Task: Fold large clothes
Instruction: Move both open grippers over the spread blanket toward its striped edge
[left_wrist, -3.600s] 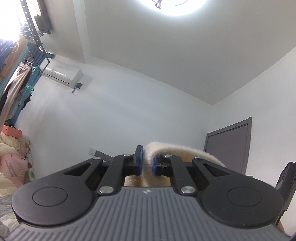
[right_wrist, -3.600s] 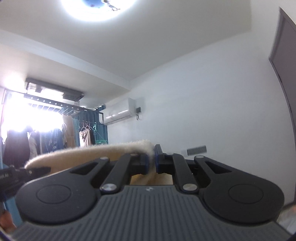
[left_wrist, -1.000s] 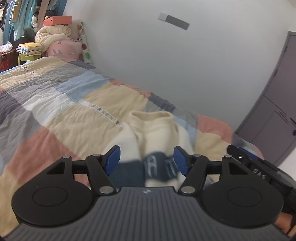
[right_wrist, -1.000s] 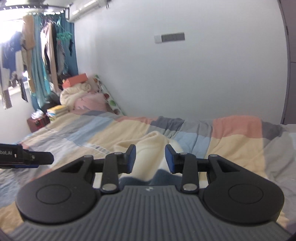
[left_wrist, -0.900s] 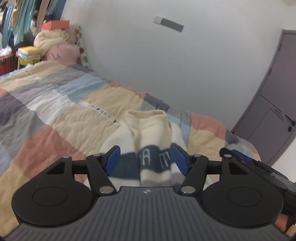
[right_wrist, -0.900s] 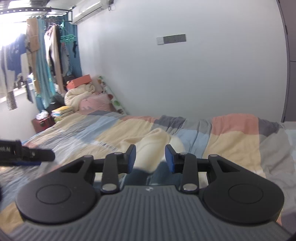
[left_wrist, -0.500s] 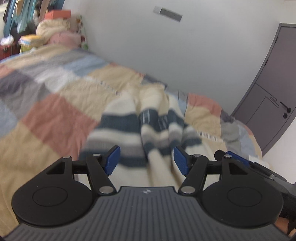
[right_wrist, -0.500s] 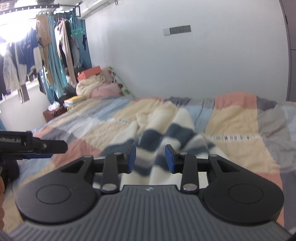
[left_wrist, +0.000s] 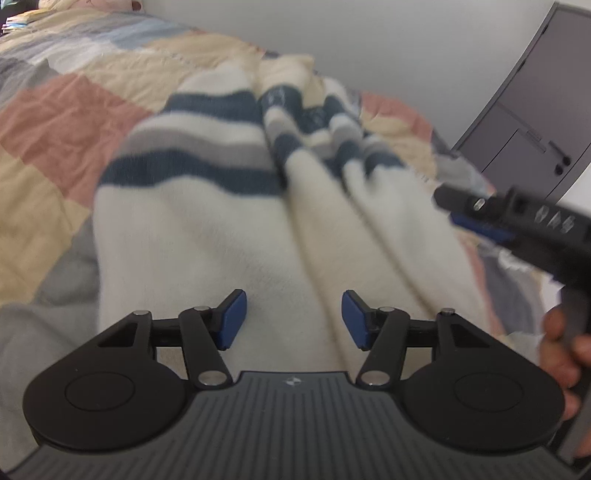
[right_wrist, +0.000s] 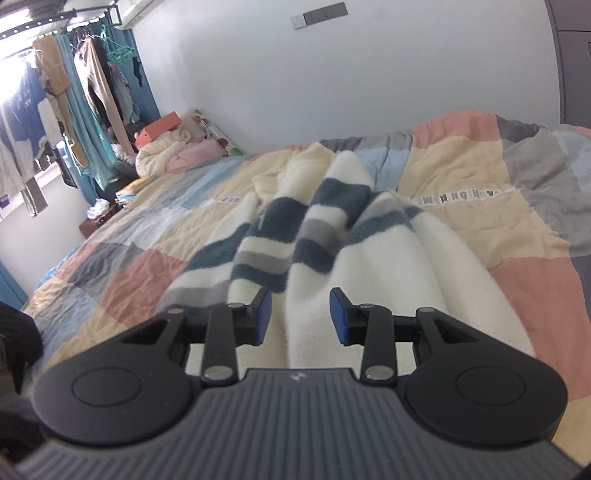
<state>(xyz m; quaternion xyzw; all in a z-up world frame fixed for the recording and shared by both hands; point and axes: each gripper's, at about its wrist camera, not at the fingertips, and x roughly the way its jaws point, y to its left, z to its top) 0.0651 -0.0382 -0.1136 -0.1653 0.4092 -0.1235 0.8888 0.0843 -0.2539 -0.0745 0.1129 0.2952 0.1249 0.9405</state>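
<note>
Holding my left gripper (left_wrist: 291, 317) low over the near end of the sweater (left_wrist: 229, 236), I have its jaws apart with nothing pinched; they have just been closing a little, yet only the cream fabric lies beneath them, ungripped. My right gripper (right_wrist: 299, 315) is likewise released, its blue pads (right_wrist: 263, 314) clear of the cloth, and it hangs just to the right of the left one, over the same hem end. Ahead of both, the sweater runs away from me in long lengthwise ridges, its navy and grey stripes bunched toward the far collar, all of it lying on the patchwork bedspread (right_wrist: 461, 173). The trouble I foresee is in those ridges: if I close on one now, I may catch a single raised fold or several layers at once, and the fold would come out crooked. Thick fleece could also slip from a shallow bite, or I might snag the bedspread beneath.
</note>
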